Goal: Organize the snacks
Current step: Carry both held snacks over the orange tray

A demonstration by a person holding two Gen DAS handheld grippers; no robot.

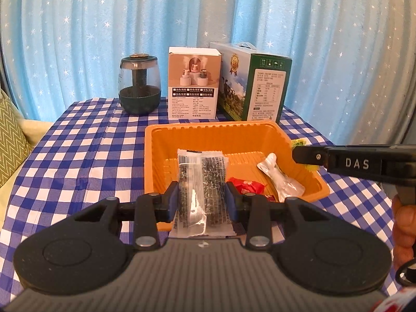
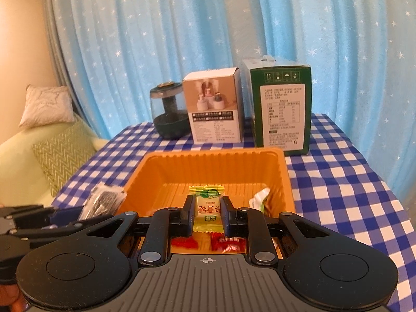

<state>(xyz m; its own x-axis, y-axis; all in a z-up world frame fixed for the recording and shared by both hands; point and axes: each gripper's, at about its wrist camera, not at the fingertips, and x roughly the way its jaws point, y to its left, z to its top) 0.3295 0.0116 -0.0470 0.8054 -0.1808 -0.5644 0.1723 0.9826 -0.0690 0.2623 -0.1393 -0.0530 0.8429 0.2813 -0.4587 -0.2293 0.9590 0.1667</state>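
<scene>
Two claws loaded: left claw grips seaweed packet; right claw grips yellow candy; "DAS" readable on right.

right tool gripping yellow candy, orange tray

You have the tray in the middle of the table. Behind it stand the jar at left, a box beside it, and a carton at right.
</scene>
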